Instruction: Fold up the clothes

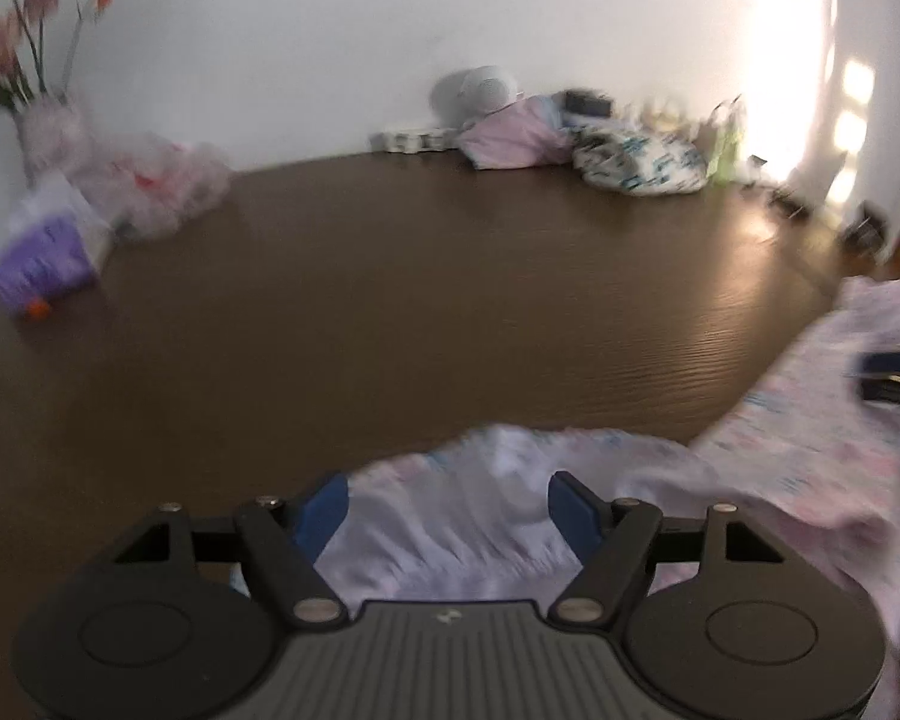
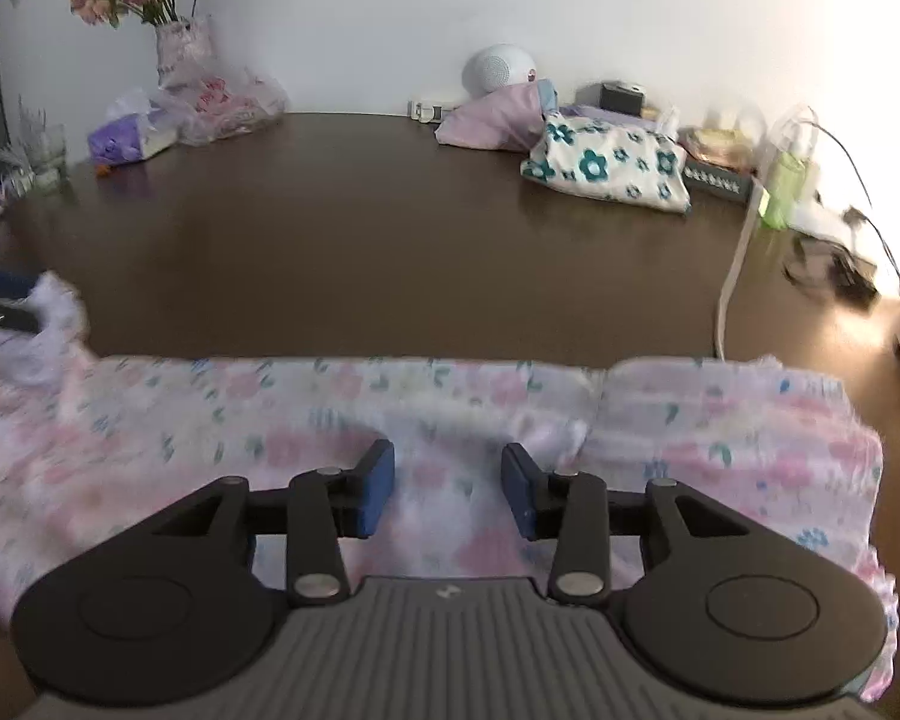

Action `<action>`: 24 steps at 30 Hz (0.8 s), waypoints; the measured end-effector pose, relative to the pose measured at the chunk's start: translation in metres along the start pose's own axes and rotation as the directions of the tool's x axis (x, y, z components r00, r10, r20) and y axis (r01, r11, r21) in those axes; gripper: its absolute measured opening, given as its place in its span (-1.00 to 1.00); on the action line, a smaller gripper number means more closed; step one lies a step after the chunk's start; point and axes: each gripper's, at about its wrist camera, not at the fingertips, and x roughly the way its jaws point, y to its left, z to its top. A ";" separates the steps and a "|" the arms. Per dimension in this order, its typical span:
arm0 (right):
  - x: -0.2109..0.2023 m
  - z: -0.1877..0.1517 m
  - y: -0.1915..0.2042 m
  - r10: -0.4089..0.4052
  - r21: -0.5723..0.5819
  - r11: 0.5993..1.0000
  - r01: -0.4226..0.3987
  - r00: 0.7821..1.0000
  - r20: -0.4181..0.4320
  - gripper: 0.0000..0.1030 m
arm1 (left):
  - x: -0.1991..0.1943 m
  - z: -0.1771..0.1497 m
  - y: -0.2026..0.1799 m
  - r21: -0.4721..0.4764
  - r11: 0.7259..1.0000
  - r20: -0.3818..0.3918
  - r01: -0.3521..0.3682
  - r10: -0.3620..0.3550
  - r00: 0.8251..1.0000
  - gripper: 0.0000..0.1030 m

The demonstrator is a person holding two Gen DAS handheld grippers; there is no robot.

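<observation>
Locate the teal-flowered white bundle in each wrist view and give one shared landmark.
Left wrist view: teal-flowered bundle upper right of centre, at the table's far edge, blurred.
Right wrist view: same bundle upper right, sharper.
Shared landmark: the white round speaker against the wall, to its upper left.

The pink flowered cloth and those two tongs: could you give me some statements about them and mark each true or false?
1. Both tongs stand open. True: the left tongs and right tongs show gaps between their blue pads.
2. The pink floral garment lies on a dark wooden table. True.
3. The vase of flowers stands on the garment. False: it stands at the far corner by the wall.
4. The teal-flowered bundle is gripped by the right tongs. False: it lies far off, untouched.
</observation>
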 end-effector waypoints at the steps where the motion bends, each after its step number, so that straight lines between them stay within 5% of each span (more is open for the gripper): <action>1: 0.010 0.008 -0.003 0.003 0.003 1.000 -0.003 1.000 0.002 -0.24 | -0.001 -0.003 0.002 -0.015 1.000 0.001 0.021 -0.021 1.000 0.40; 4: 0.030 0.025 -0.009 -0.031 -0.004 1.000 0.031 1.000 0.000 -0.30 | -0.008 -0.011 0.003 -0.041 0.998 0.011 0.040 -0.040 0.999 0.37; 7: 0.006 0.024 -0.002 -0.048 0.024 0.999 0.047 0.999 0.018 -0.38 | -0.023 -0.017 0.016 -0.133 0.990 0.051 -0.038 0.045 0.998 0.37; 10: -0.032 0.010 0.009 0.077 0.082 0.993 -0.084 0.994 0.079 -0.35 | -0.035 -0.023 0.033 -0.232 0.967 0.072 -0.108 0.128 0.989 0.44; 15: -0.036 0.011 0.059 0.284 0.033 0.957 -0.288 0.954 0.092 -0.35 | -0.025 -0.033 0.065 -0.346 0.932 0.029 -0.105 0.122 0.992 0.46; 17: -0.029 0.010 0.084 0.311 -0.029 0.951 -0.309 0.948 0.069 -0.35 | -0.032 -0.037 0.050 -0.270 0.961 0.048 -0.053 0.069 0.996 0.40; 20: -0.024 0.005 0.102 0.341 -0.054 0.940 -0.338 0.939 0.054 -0.35 | -0.045 -0.044 0.022 -0.119 0.992 0.056 0.029 -0.022 0.998 -0.49; 21: -0.025 0.003 0.103 0.343 -0.044 0.939 -0.340 0.938 0.057 -0.35 | -0.050 -0.047 0.013 -0.068 0.996 0.055 0.056 -0.052 0.997 -1.00; 24: -0.030 0.002 0.097 0.337 -0.017 0.941 -0.337 0.938 0.085 -0.35 | -0.064 -0.055 -0.016 0.086 0.987 0.044 0.138 -0.142 0.989 -0.94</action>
